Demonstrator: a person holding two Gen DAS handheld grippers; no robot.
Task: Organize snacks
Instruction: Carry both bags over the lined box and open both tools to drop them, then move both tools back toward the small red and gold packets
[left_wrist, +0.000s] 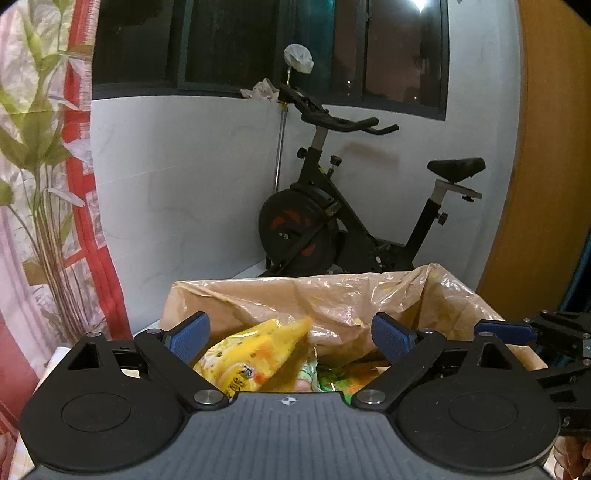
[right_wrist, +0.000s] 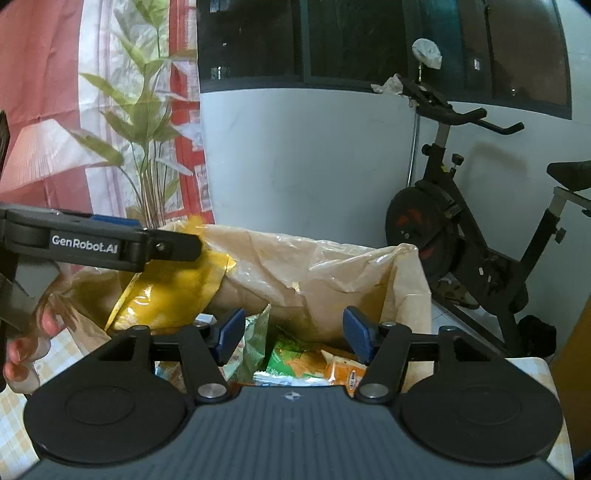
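Observation:
A cardboard box lined with a clear plastic bag stands in front of both grippers. My left gripper is open over the box, with a yellow snack bag lying loose between its wide-apart fingers. That yellow snack bag shows in the right wrist view under the left gripper's finger. My right gripper is open and empty above green and orange snack packets inside the box.
A black exercise bike stands behind the box against a white wall. A red and white leaf-print curtain hangs at the left. A checked tablecloth lies under the box. A wooden panel is at the right.

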